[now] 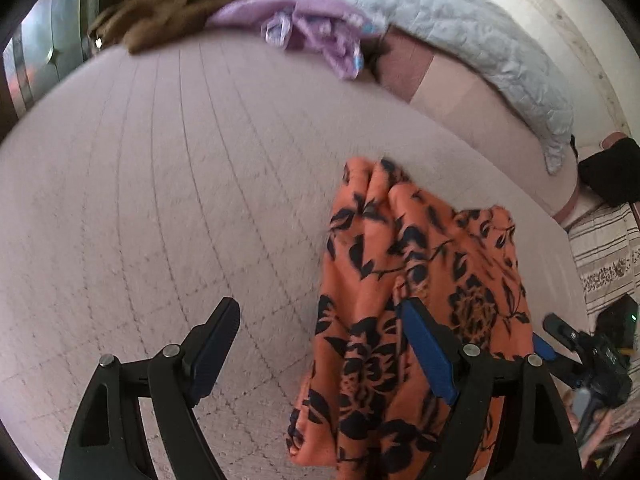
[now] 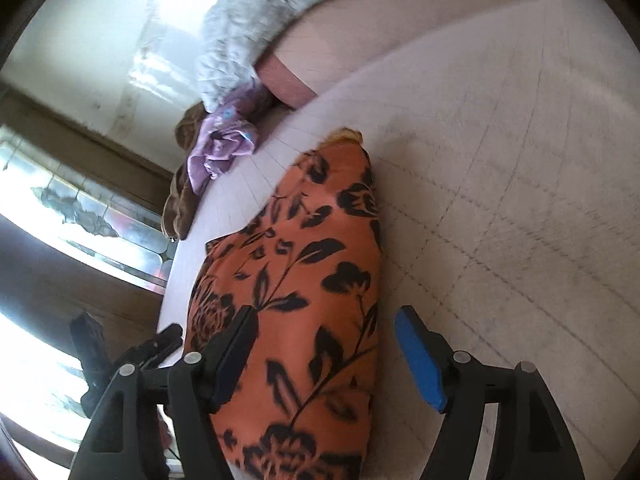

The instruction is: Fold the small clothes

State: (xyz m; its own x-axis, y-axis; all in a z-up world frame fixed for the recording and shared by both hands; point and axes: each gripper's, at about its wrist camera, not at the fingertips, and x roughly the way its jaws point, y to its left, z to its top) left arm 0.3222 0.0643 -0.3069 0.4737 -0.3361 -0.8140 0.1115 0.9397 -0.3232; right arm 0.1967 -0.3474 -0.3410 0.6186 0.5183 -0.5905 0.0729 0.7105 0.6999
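An orange garment with a black flower print (image 1: 400,272) lies bunched on the pale quilted bed (image 1: 180,200). In the left wrist view my left gripper (image 1: 320,340) stands wide open; its blue-padded finger (image 1: 428,352) touches the cloth's edge and the other finger is over bare bed. In the right wrist view the same garment (image 2: 312,264) stretches away between the fingers of my right gripper (image 2: 328,356). That gripper is open: the blue pad (image 2: 420,360) stands clear of the fabric, and the black finger rests at its left edge. Each gripper shows at the edge of the other's view.
A crumpled purple garment (image 1: 316,32) and a brown one (image 1: 180,12) lie at the far end of the bed, beside a grey-white quilted cover (image 1: 480,48). The bed's edge drops off to a striped rug (image 1: 600,248). A bright window (image 2: 80,216) lies beyond the bed.
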